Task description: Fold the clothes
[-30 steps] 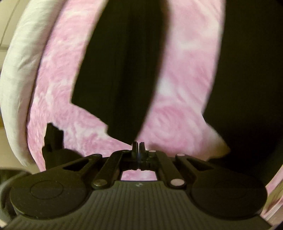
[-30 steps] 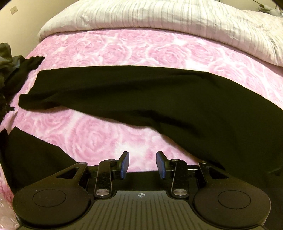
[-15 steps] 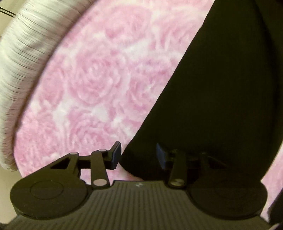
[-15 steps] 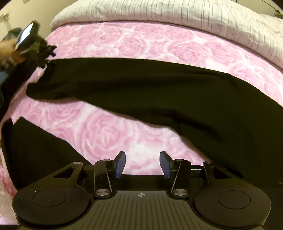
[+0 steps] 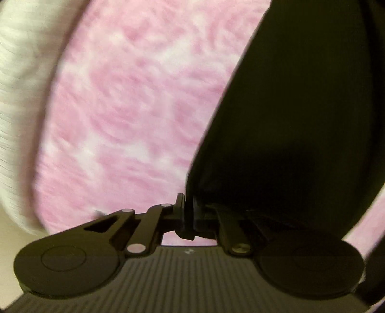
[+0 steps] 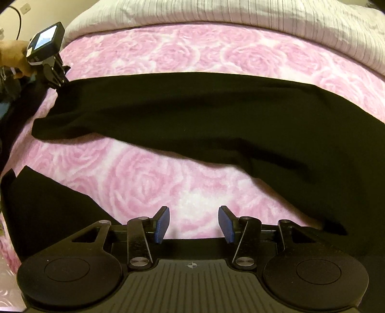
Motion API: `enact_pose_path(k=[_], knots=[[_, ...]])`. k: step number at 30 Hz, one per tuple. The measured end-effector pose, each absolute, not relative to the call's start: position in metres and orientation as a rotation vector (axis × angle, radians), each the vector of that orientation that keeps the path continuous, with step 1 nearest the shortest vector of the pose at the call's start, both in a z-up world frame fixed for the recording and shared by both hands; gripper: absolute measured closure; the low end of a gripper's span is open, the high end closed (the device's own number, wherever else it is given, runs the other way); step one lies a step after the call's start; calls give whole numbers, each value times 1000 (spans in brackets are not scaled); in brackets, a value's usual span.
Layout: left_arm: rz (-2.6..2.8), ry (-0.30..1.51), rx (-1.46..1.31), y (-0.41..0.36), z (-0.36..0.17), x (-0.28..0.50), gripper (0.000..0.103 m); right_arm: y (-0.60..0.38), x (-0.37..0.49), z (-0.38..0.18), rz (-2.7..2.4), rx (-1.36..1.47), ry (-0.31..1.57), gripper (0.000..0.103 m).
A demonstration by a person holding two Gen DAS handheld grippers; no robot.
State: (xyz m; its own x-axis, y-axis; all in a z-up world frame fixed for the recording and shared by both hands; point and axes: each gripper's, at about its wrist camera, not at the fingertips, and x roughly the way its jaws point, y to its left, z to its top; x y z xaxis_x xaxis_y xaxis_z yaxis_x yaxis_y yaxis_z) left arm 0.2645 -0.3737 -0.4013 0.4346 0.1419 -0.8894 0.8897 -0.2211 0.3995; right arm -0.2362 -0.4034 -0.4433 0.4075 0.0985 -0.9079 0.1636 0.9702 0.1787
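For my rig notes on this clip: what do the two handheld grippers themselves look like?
Both are black, with a ribbed body, two round discs and silver-pinned linkage arms. The right gripper has blue pads. The left gripper looks all dark in its own view; from the right wrist view it carries a boxy black unit with a bright screen.

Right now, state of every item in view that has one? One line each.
left gripper: shut on the corner of the black garment.
right gripper: open, nothing between its fingers, over bare blanket.
black garment: spread across the bed, unfolded, one leg end pinched.
pink rose blanket: flat under the garment.
white striped bedding: bunched along the far edge.
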Motion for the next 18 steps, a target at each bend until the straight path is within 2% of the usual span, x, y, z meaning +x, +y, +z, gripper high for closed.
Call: enact_pose_path(k=[2,6,8,12,13,18], knots=[[-864,865,1615,-384,-394,286,98,-406,-237,-442,-41,246,1152,54],[-841,956,1579,-396,-407,312,98,-412,-240,-442,-48,233,1156,54],[-833,940,1573,-397,-414,313,97,-415,-242,-442,-63,237,1156,54],[-776,894,1549,-397,-420,314,88,-420,-250,-441,-90,259,1156,54],[-753,879,1548,-396,-420,314,82,-421,-252,-442,-96,264,1159,54],[-671,798,1517,-392,-394,305,80,-429,-265,-443,-157,325,1161,54]])
